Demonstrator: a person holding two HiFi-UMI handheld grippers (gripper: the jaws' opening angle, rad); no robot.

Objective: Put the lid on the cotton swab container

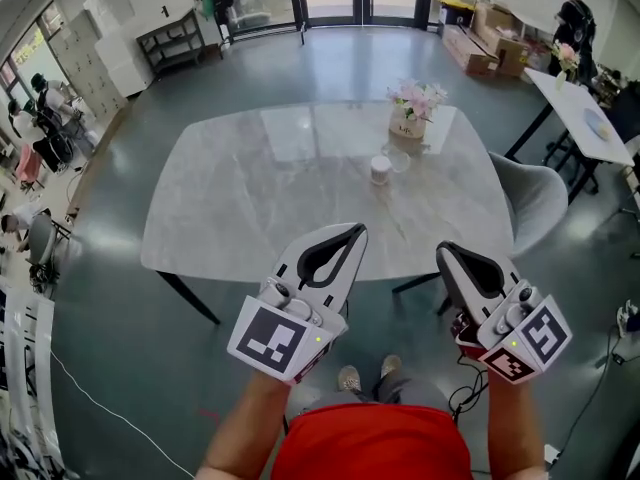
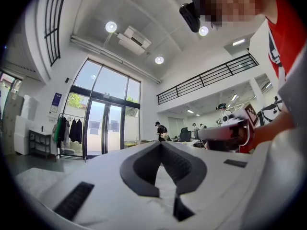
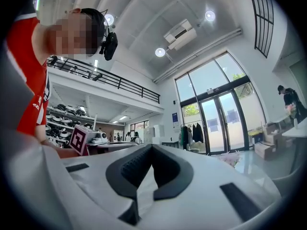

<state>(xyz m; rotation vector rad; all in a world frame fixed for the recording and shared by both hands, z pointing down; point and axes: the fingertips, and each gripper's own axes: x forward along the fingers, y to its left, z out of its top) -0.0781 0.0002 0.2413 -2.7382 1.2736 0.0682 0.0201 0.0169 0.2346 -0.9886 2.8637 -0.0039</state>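
The cotton swab container (image 1: 380, 169), a small white round tub, stands on the marble table (image 1: 250, 198) right of its middle. A clear round piece (image 1: 398, 158), possibly its lid, lies just beside it on the right. Both grippers are held close to the person's body, short of the table's near edge and far from the container. My left gripper (image 1: 357, 230) (image 2: 160, 143) is shut with nothing in it. So is my right gripper (image 1: 445, 248) (image 3: 151, 146), also empty. Both gripper views tilt upward at the room, so neither shows the container.
A small pot of pink flowers (image 1: 412, 113) stands behind the container. A grey chair (image 1: 535, 198) sits at the table's right side. Another white table (image 1: 585, 113) and cardboard boxes (image 1: 475, 48) are at the far right. People stand further off in the room.
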